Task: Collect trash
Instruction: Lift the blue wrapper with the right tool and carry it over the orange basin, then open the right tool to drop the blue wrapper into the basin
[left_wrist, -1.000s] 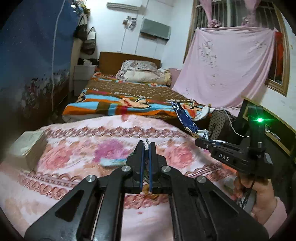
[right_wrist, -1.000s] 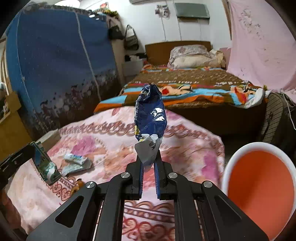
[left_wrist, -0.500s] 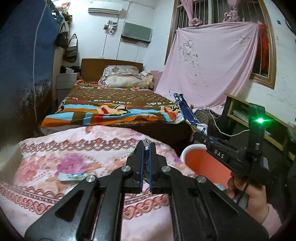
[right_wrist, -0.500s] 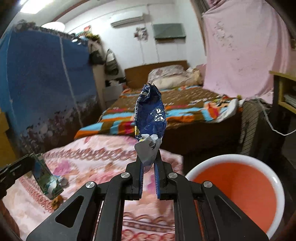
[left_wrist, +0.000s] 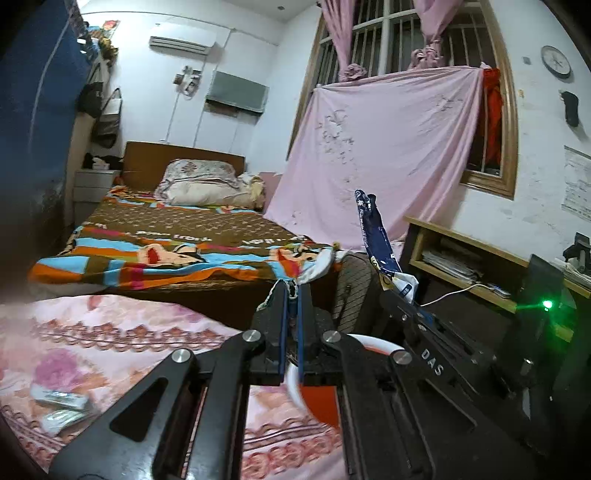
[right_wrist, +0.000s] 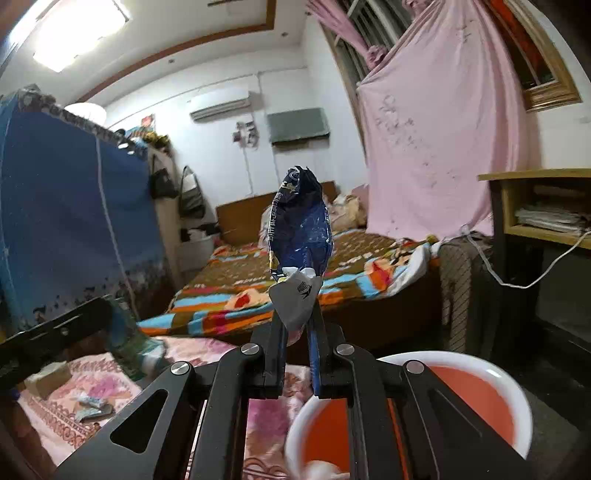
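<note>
Right gripper (right_wrist: 297, 325) pinches blue wrapper (right_wrist: 301, 229), bin (right_wrist: 461, 362) just below-right; left gripper (left_wrist: 291, 295) nearly closed, contents unclear; next: release over bin.

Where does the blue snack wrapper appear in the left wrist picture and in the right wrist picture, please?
Left wrist view: the blue snack wrapper stands right of centre, held up by the right tongs.
Right wrist view: it stands upright at the centre, clamped just above the tongs.
Shared landmark: the pink sheet hung over the window, behind the wrapper.
</note>
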